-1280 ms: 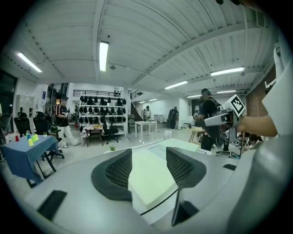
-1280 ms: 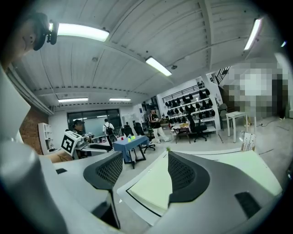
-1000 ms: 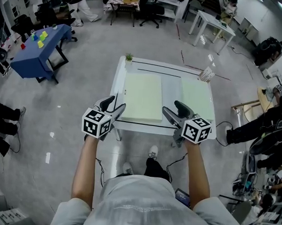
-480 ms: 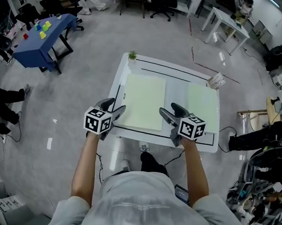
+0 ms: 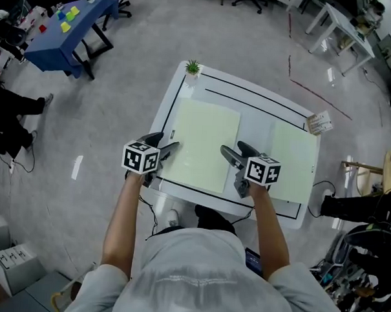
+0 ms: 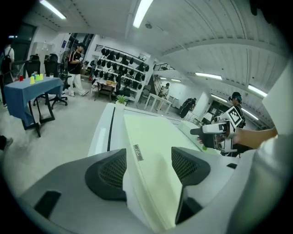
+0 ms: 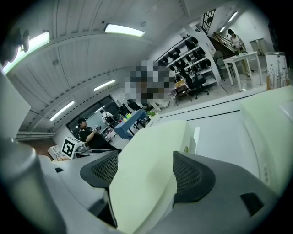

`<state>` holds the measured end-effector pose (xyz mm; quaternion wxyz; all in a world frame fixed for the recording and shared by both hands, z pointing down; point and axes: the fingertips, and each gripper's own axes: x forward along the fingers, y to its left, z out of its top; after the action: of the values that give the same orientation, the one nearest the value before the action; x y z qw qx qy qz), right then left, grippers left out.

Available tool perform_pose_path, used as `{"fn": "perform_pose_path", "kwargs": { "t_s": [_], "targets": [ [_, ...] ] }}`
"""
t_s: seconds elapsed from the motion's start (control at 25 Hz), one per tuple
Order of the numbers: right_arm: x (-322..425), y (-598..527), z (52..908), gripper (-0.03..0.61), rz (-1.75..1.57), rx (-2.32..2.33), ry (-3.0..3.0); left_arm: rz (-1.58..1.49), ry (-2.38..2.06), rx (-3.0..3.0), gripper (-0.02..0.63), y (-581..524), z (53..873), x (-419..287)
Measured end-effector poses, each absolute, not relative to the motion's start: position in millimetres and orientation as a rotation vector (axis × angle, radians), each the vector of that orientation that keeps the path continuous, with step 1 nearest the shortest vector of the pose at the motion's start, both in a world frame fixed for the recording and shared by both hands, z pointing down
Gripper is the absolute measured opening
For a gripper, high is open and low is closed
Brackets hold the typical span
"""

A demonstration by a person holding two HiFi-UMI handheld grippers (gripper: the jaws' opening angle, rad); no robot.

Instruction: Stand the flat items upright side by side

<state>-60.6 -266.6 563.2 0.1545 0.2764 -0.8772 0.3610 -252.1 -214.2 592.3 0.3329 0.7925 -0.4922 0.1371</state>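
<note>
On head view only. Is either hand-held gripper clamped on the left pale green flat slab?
Observer: No. Left gripper view: left hand-held gripper has its jaws apart, just been opening; the pale green flat rectangular slab's edge sits between them, unpinched.
Operator: Right one?
Observer: Right gripper view: right hand-held gripper open too, jaws just been opening, the same slab's opposite edge between them.
Operator: Any markings there?
Observer: A small grey label on the slab's side wall, between the left jaws.

Two flat pads (image 5: 201,144) (image 5: 292,164), one plant (image 5: 192,68), two tools (image 5: 164,151) (image 5: 233,155).
</note>
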Motion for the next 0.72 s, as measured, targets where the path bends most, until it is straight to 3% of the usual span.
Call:
{"fn": "perform_pose_path", "kwargs": {
  "t_s": [0.72],
  "targets": [
    [-63.7,-294.9,637.8,0.402,1.339,0.767,-2.373,0.142,-1.052,1.911,0.387,-234.9,646.2,-233.7]
  ]
}}
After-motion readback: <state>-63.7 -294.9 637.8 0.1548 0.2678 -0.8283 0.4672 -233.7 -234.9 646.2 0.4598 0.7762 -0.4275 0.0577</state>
